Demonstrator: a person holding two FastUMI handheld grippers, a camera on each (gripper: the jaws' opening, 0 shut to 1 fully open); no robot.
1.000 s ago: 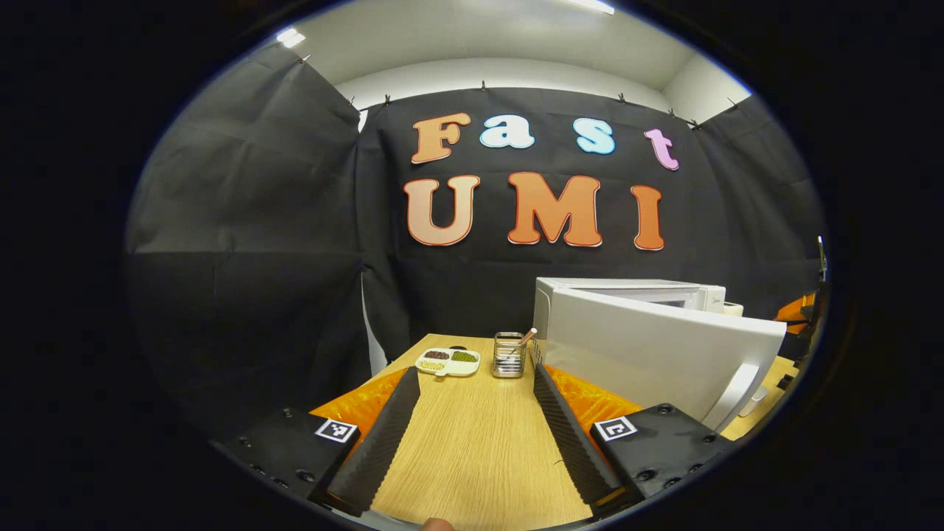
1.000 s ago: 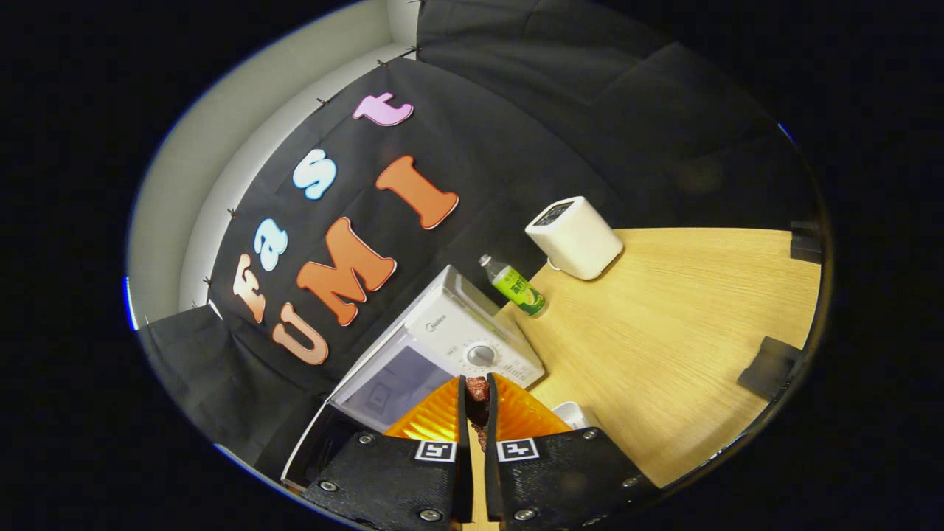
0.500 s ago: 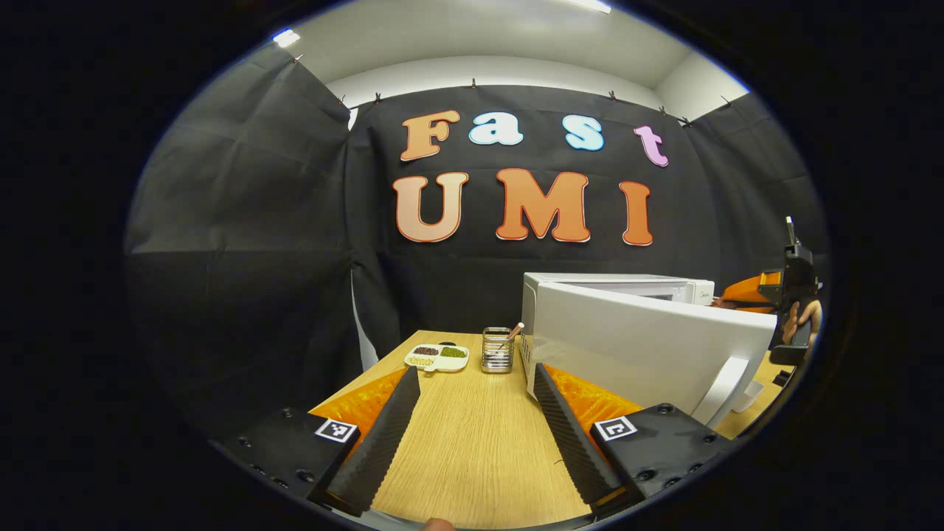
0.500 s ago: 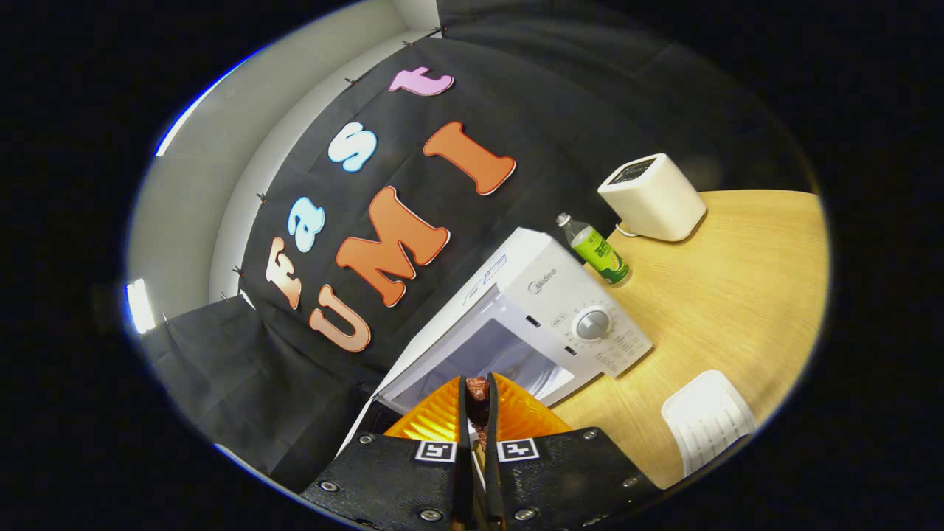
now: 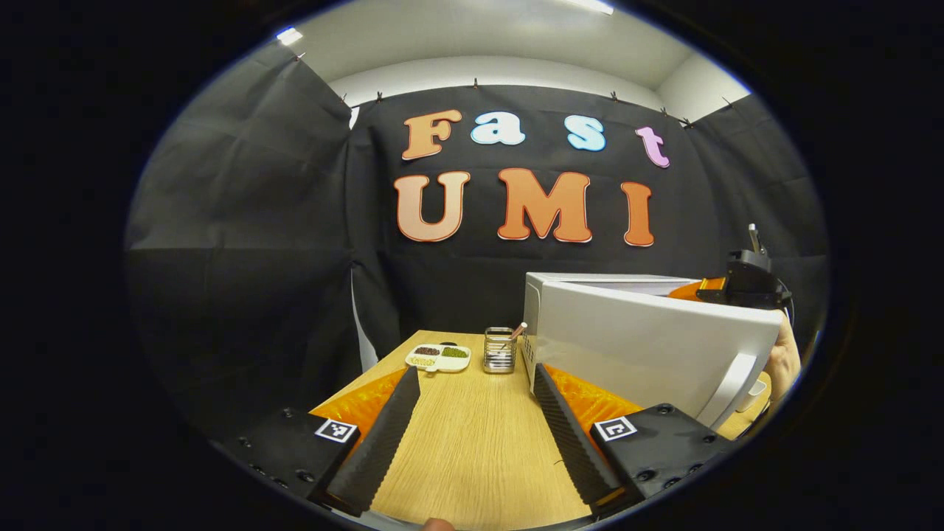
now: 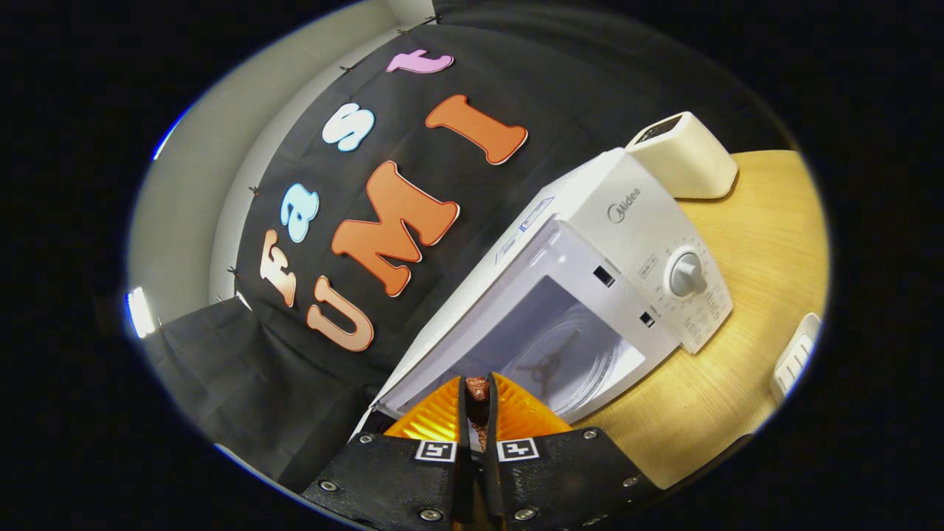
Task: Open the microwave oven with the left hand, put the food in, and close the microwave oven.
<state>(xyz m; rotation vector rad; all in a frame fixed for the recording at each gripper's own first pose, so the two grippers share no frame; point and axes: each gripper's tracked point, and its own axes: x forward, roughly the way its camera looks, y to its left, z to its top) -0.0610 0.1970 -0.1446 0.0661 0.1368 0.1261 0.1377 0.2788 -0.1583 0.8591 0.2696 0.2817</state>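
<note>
Standing with fingers spread and empty, left gripper (image 5: pixel 472 428) has microwave door (image 5: pixel 649 354) swung open just right of it; right gripper (image 6: pixel 477 402), pinched on food (image 6: pixel 478 386), faces cavity (image 6: pixel 560 346) ahead; judged: opening done, placing and closing remain.

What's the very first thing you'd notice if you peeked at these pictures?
The white microwave stands with its door swung wide open, so you can see the glass turntable inside. Right in front of that opening, the right gripper pinches a small reddish-brown piece of food between its fingers. The left gripper hangs open over the wooden table.
</note>
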